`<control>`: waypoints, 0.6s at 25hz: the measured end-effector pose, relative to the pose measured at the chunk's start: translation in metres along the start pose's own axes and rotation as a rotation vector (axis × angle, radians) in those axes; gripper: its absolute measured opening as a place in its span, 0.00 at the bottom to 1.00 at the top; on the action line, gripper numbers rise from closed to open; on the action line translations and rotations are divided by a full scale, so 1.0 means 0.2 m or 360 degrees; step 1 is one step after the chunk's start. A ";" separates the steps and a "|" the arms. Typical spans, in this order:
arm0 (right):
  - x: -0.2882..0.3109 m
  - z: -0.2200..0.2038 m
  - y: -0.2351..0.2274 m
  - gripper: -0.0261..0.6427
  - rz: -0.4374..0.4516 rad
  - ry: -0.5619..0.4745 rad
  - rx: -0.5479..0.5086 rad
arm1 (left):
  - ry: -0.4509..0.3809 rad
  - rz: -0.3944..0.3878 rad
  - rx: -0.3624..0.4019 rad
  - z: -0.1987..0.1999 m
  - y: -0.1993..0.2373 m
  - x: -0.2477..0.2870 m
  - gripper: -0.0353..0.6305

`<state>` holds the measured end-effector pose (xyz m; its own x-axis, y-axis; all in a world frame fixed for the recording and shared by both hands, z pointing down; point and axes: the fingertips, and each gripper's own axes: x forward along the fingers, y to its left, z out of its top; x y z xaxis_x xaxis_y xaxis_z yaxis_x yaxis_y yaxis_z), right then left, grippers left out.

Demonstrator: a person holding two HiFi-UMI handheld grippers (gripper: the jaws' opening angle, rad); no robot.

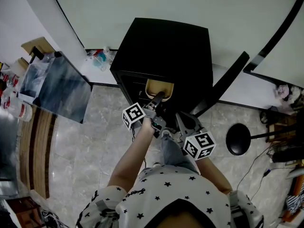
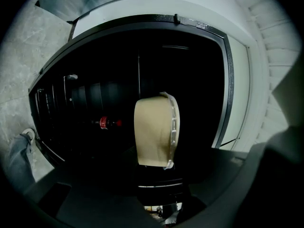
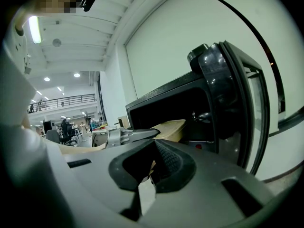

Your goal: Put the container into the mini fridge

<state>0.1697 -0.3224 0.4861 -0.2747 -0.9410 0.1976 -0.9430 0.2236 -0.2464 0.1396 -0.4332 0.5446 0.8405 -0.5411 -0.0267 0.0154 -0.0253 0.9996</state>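
The beige container (image 1: 159,88) with a clear lid sits at the mouth of the black mini fridge (image 1: 166,42). My left gripper (image 1: 156,99) is shut on its near end. In the left gripper view the container (image 2: 153,132) stands on edge above my left gripper (image 2: 154,175), in front of the dark fridge interior (image 2: 95,94). My right gripper (image 1: 181,120) hangs just right of the opening, holding nothing, near the open fridge door (image 1: 228,82). In the right gripper view my right gripper (image 3: 153,148) has its tips together, and the container (image 3: 172,127) and door (image 3: 237,103) lie beyond.
A red-capped bottle (image 2: 107,123) lies deep inside the fridge. A tilted grey panel and cluttered shelf (image 1: 61,87) stand to the left. A black round stool base (image 1: 237,139) and cables (image 1: 285,151) are on the marble floor at the right.
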 end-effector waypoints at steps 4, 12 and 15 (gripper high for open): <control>0.01 0.00 0.00 0.03 -0.0002 -0.0001 0.0000 | -0.0010 -0.0005 -0.0008 0.02 0.00 0.03 0.40; 0.02 -0.01 -0.01 0.03 0.0000 -0.0001 0.0002 | -0.0034 0.0009 -0.0028 0.06 0.02 0.10 0.40; 0.03 0.00 -0.01 0.03 0.0003 -0.0001 0.0004 | -0.0044 0.0013 -0.0035 0.07 0.02 0.12 0.40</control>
<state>0.1697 -0.3291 0.4887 -0.2762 -0.9408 0.1966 -0.9421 0.2244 -0.2492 0.1516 -0.4584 0.5474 0.8253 -0.5643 -0.0184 0.0206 -0.0024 0.9998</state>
